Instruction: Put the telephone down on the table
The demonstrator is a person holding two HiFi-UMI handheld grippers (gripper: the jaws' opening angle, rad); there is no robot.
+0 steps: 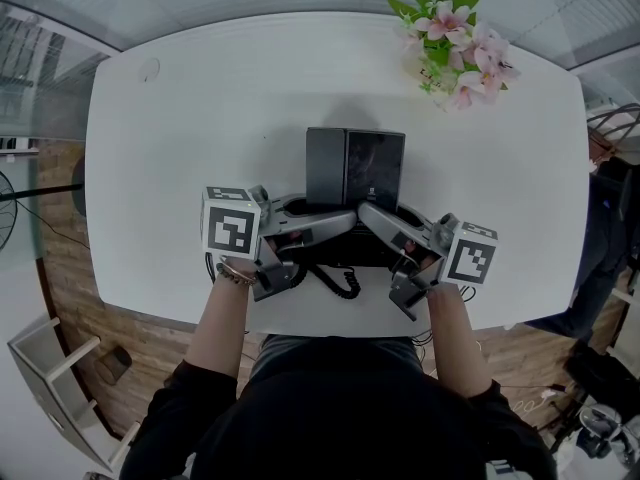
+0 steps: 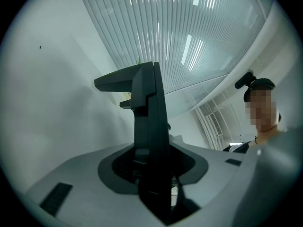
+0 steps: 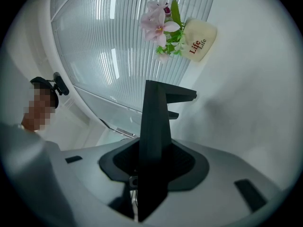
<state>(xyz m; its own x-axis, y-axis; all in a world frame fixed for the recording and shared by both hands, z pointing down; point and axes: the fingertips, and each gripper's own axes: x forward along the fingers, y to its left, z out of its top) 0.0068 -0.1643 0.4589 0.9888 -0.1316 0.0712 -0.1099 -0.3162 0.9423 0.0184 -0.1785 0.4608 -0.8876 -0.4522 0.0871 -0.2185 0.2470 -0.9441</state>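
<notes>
Both grippers cover the front of the telephone [image 1: 355,168] on the white table [image 1: 170,138]. The dark shape beneath them is probably its handset, and only the coiled cord [image 1: 343,284] shows clearly at the near edge. The left gripper [image 1: 348,218] [image 2: 149,82] and right gripper [image 1: 366,213] [image 3: 156,96] angle inward with their tips nearly meeting. Each has its jaws pressed together with nothing between them. Flowers [image 1: 455,43] stand at the far corner.

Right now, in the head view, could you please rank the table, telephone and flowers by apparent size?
1. Largest: table.
2. Then telephone and flowers, about alike; the telephone is partly covered, so I won't rank those two.
</notes>
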